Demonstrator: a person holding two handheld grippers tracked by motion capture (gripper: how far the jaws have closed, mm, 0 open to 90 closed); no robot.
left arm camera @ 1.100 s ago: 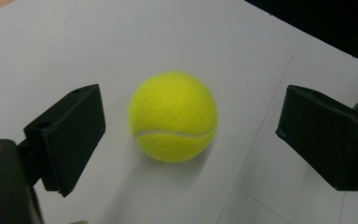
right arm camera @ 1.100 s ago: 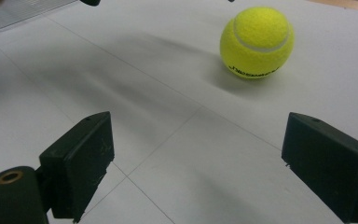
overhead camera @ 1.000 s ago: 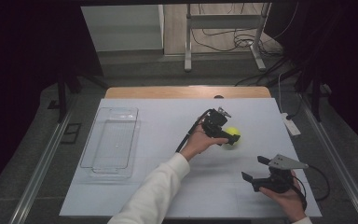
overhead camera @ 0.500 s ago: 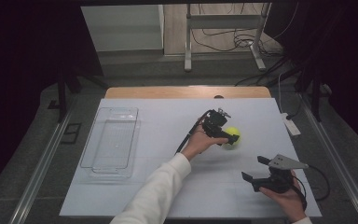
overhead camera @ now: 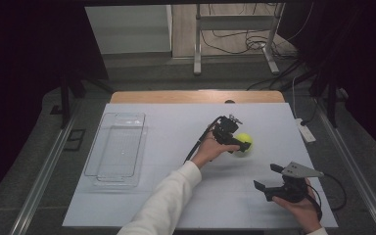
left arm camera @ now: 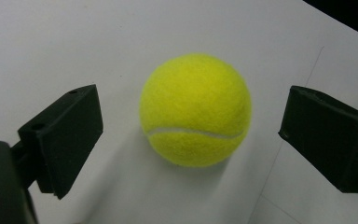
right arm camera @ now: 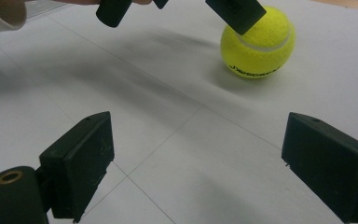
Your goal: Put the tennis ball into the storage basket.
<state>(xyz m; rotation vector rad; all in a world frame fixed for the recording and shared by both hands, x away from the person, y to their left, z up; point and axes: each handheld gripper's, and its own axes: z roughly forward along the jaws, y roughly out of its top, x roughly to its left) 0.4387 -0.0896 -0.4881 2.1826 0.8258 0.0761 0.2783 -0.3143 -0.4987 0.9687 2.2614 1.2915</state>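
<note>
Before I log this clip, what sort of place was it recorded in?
Probably a lab or recording studio, not a home: a white-covered table with a ball and clear tray, dark curtains around it, a metal stand and loose cables on the floor behind.

the left gripper [overhead camera: 238,145] covers part of the tennis ball [overhead camera: 245,142]; the ball's print is unreadable

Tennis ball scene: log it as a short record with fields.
ball: yellow tennis ball resting on the white table, free of both claws
left claw: open, jaws on either side of the ball, not touching
right claw: open, holding nothing, apart from the ball
tray: clear tray on the table's left
</note>
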